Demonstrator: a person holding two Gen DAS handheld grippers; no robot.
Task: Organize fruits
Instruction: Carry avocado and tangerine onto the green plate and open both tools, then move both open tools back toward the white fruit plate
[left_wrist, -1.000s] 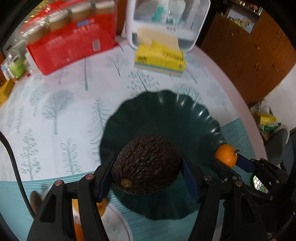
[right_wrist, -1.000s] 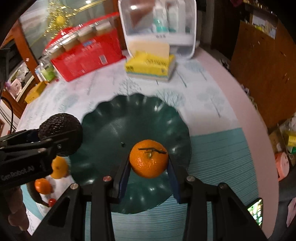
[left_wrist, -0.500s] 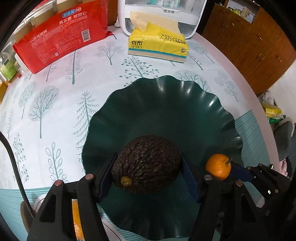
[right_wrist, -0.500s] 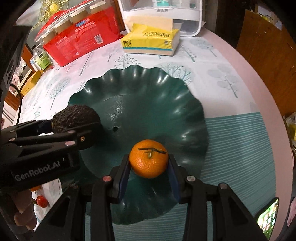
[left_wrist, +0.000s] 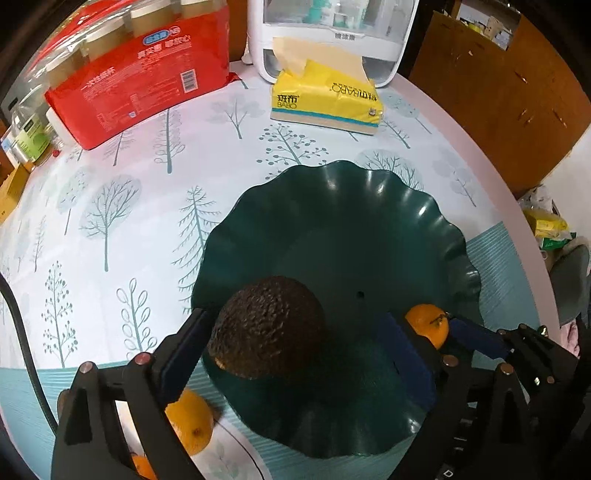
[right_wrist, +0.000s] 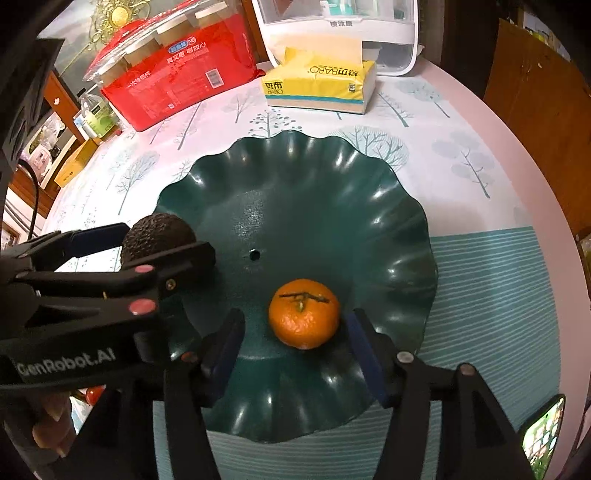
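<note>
Both grippers were opening over the green dish (right_wrist: 399, 206): the left gripper (left_wrist: 295, 354) freeing the avocado (left_wrist: 267, 326), the right gripper (right_wrist: 295, 350) clear of the mandarin (right_wrist: 303, 314) on the dish floor. Either fruit might have rolled, the avocado toward the near rim.

Round tabletop (right_wrist: 480, 122) before me, tree-print cloth; brown wooden cabinets (left_wrist: 491, 92) beyond its right edge; white wall (left_wrist: 569, 162) beside them; dark wooden shelving (right_wrist: 33, 129) at my left.
</note>
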